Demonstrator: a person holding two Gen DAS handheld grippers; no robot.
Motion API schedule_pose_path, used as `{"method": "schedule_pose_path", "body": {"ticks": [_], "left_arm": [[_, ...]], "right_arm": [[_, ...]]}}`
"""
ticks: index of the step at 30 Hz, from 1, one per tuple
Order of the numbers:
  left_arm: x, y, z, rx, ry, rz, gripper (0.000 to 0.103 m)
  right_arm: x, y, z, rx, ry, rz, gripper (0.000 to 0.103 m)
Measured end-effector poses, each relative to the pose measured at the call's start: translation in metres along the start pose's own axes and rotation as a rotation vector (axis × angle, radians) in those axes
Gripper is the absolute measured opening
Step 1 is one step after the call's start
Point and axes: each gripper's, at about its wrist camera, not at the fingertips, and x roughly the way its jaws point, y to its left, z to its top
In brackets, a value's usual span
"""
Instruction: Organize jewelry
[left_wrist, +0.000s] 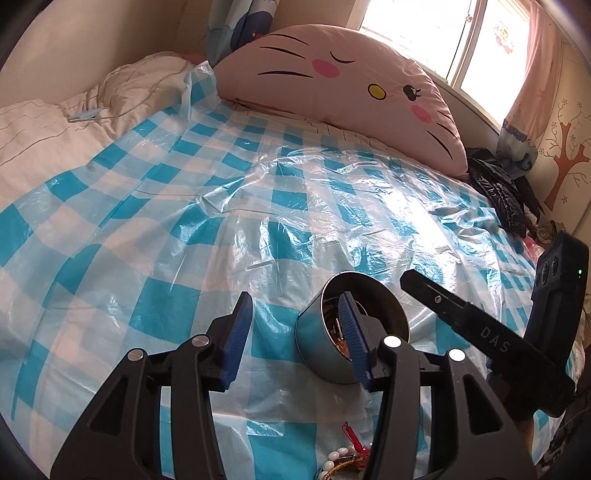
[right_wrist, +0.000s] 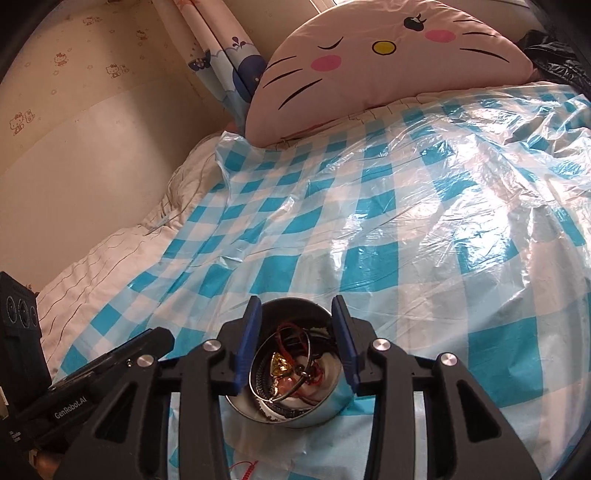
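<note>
A round steel tin (left_wrist: 317, 343) stands on the blue-checked plastic sheet (left_wrist: 184, 229). In the right wrist view the tin (right_wrist: 317, 410) holds bangles, a gold piece and red cord (right_wrist: 291, 369). My left gripper (left_wrist: 295, 314) is open; its right finger (left_wrist: 352, 332) overlaps the tin's mouth, its left finger is over the sheet. My right gripper (right_wrist: 297, 332) is open and empty, hovering over the tin with one finger at each side. A white bead bracelet with red tassel (left_wrist: 347, 458) lies on the sheet below the left gripper. A red cord (right_wrist: 245, 470) lies near the bottom edge.
A pink cat-face cushion (left_wrist: 351, 81) leans at the head of the bed. A white quilt (left_wrist: 44, 125) lies at the left. Black clothing (left_wrist: 498, 188) is heaped at the right edge. The right gripper's body (left_wrist: 498, 332) reaches in beside the tin.
</note>
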Motion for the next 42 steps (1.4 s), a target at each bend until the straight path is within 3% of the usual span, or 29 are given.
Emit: {"method": "schedule_pose_path", "body": {"ticks": [11, 21, 27, 34, 38, 42], "left_arm": [[-0.001, -0.014, -0.035, 0.048, 0.074, 0.021, 0.047], [-0.017, 0.007, -0.058, -0.011, 0.102, 0.074, 0.051], [-0.022, -0.002, -0.067, 0.043, 0.114, 0.098, 0.051], [-0.039, -0.019, -0.083, 0.129, 0.121, 0.074, 0.053], [-0.06, -0.02, -0.085, 0.126, 0.05, 0.107, 0.055], [-0.082, 0.005, -0.078, -0.005, -0.04, 0.152, 0.062]], "right_arm": [[-0.031, -0.014, -0.011, 0.036, -0.02, -0.065, 0.051], [-0.065, -0.018, -0.04, 0.037, 0.007, -0.127, 0.061], [-0.075, -0.022, -0.056, 0.042, 0.045, -0.151, 0.063], [-0.078, -0.007, -0.072, -0.017, 0.093, -0.147, 0.064], [-0.07, 0.003, -0.08, -0.053, 0.149, -0.1, 0.064], [-0.046, 0.025, -0.088, -0.13, 0.234, -0.023, 0.064]]}}
